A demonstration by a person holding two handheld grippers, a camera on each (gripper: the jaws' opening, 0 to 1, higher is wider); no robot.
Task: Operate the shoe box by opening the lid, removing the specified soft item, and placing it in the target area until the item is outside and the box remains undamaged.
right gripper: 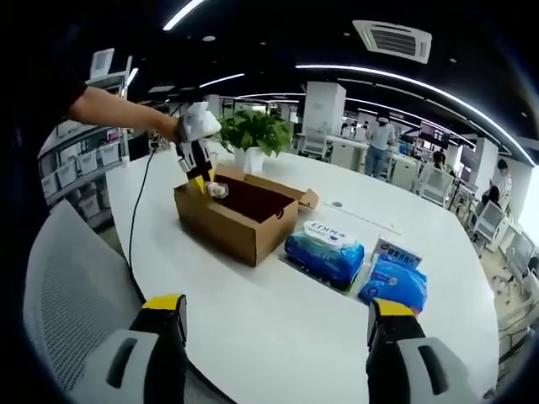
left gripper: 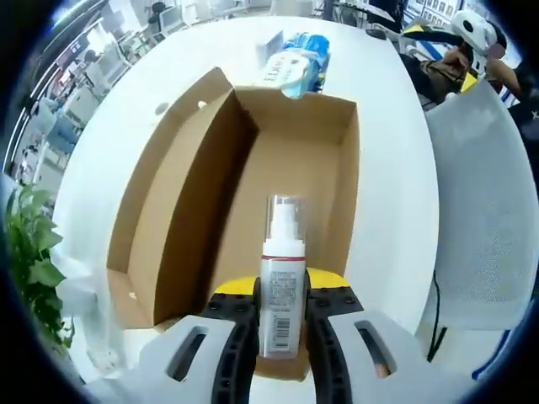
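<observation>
One spray bottle (left gripper: 282, 286), barcode label | left gripper (left gripper: 282, 337) clamps | "EDI" pack (right gripper: 324, 249)

The open brown shoe box (left gripper: 278, 168) is matt corrugated cardboard, raw-edged. The slim silver spray bottle (left gripper: 280, 295) has a metallic sheen, a paper label and a clear glossy plastic cap. The white bench (right gripper: 278, 320) is smooth, faintly reflective. The blue tissue packs (right gripper: 324, 250) wear shiny plastic film.

Open-plan office: long white table (right gripper: 278, 328), mesh chair (right gripper: 76, 278), storage shelves (right gripper: 80, 168) along wall, ceiling light strips (right gripper: 396, 80), air vent (right gripper: 392, 40), potted plant (right gripper: 257, 135), seated staff beyond.
</observation>
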